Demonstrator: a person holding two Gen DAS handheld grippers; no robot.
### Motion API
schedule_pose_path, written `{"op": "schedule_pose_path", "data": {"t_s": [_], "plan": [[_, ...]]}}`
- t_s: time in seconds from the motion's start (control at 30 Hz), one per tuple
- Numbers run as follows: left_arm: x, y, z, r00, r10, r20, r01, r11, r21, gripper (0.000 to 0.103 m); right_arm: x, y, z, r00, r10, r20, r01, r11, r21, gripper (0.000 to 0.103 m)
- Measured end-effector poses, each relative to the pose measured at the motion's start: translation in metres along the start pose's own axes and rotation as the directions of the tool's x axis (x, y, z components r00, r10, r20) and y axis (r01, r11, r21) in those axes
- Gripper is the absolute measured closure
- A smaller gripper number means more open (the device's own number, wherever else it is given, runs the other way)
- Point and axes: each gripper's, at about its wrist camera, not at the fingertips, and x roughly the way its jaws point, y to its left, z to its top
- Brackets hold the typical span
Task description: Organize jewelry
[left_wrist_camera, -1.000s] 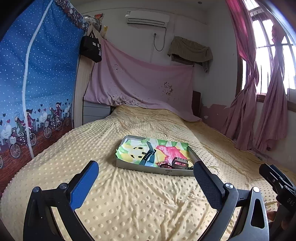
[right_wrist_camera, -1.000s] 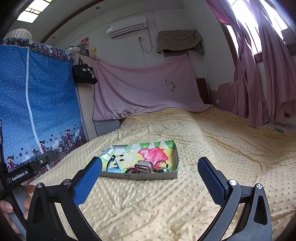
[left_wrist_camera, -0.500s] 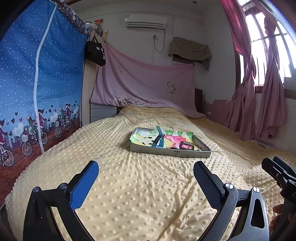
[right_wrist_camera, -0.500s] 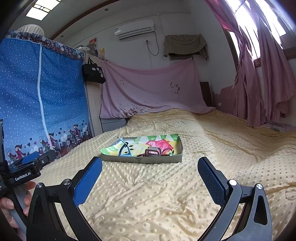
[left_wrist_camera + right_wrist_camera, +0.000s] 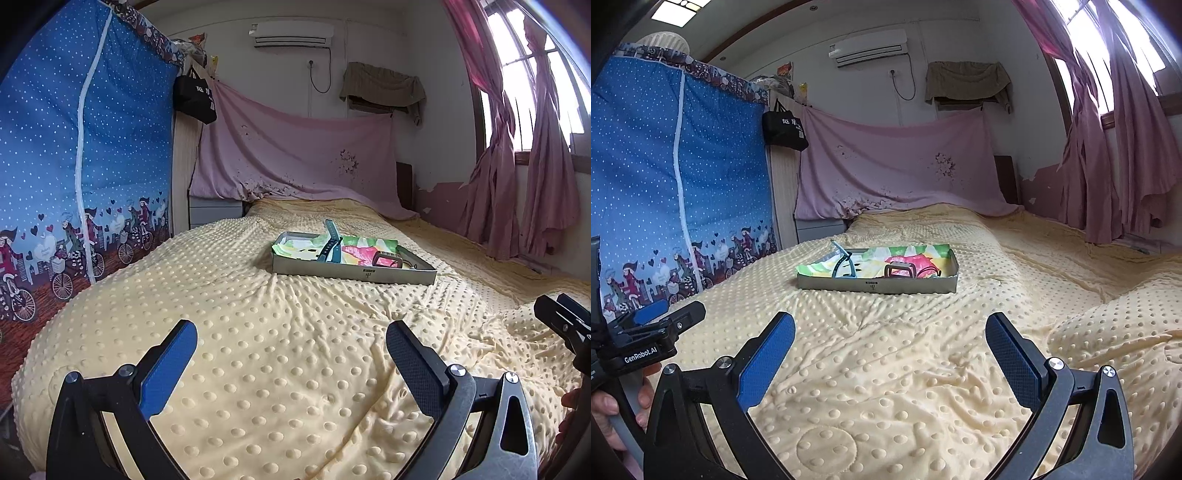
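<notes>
Resting mid-frame on the yellow dotted bed, a shallow tray holds a teal watch strap and tangled jewelry, while left claw and right claw hover released, empty, at lower frame.

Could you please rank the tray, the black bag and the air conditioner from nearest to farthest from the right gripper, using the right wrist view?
1. tray, straight ahead on the bed.
2. black bag, hanging ahead-left.
3. air conditioner, high on the far wall.
</notes>
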Motion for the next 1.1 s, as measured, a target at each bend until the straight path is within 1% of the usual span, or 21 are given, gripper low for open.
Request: {"op": "schedule_pose_path", "data": {"t_s": [0.17,0.4,0.57,1.1], "plan": [[0.002,-0.001,-0.005,1.000,0.013,-0.002,-0.013,1.000,0.024,0.000,0.011,0.000,-0.007,0.999,-0.014,-0.029,0.014,1.000,0.004,0.002],[0.008,0.001,-0.009,1.000,0.009,-0.025,-0.009,1.000,0.009,0.000,0.024,0.005,-0.019,0.997,-0.015,-0.070,0.014,1.000,-0.010,0.001],[0.008,0.002,-0.008,1.000,0.012,-0.022,-0.012,1.000,0.004,0.000,0.030,0.006,-0.023,0.996,-0.016,-0.091,0.015,1.000,-0.011,0.001],[0.007,0.003,-0.009,1.000,0.024,-0.017,-0.024,1.000,0.003,0.000,0.032,0.006,-0.024,0.996,-0.017,-0.087,0.016,1.000,-0.013,0.002]]}}
